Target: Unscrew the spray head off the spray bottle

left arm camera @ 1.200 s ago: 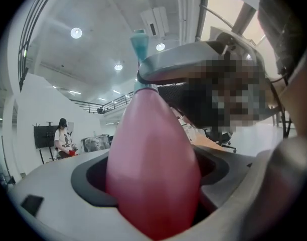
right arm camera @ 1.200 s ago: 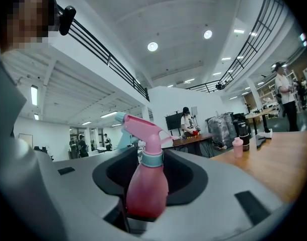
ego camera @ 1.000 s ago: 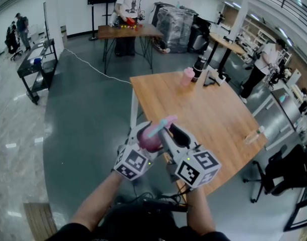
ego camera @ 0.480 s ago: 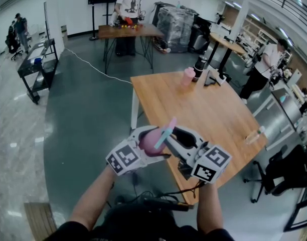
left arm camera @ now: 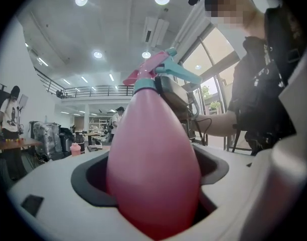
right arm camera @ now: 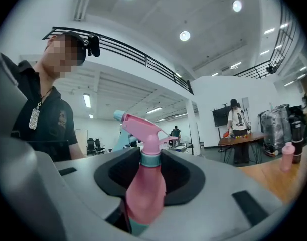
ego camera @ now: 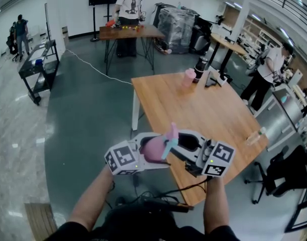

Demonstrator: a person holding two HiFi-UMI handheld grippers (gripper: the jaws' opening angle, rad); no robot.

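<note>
The person is holding the pink spray bottle (ego camera: 152,151) in mid-air at the lower centre of the head view, off the near corner of the wooden table (ego camera: 213,109), with one gripper on either side of it. The left gripper (ego camera: 143,152) is clamping the wide, egg-shaped belly of the bottle. In the left gripper view the pink body is filling the whole gap between the jaws.

The right gripper (ego camera: 186,143) is coming in from the opposite side, higher up the bottle. In the right gripper view its jaws are closing on the narrow pink taper just below the teal collar (right arm camera: 150,158). The dark pads are standing slightly clear of the collar itself.

The bottle's long axis is running upward in both gripper views and leaning a little. The spray head (ego camera: 171,133) is sitting at the top end, with its nozzle pointing toward the left of the right gripper view.

The right gripper is the nearer one to the head. The collar is lying just above its grip, toward the top of the frame, so that hand probably has to shift upward along the axis before twisting.
</note>
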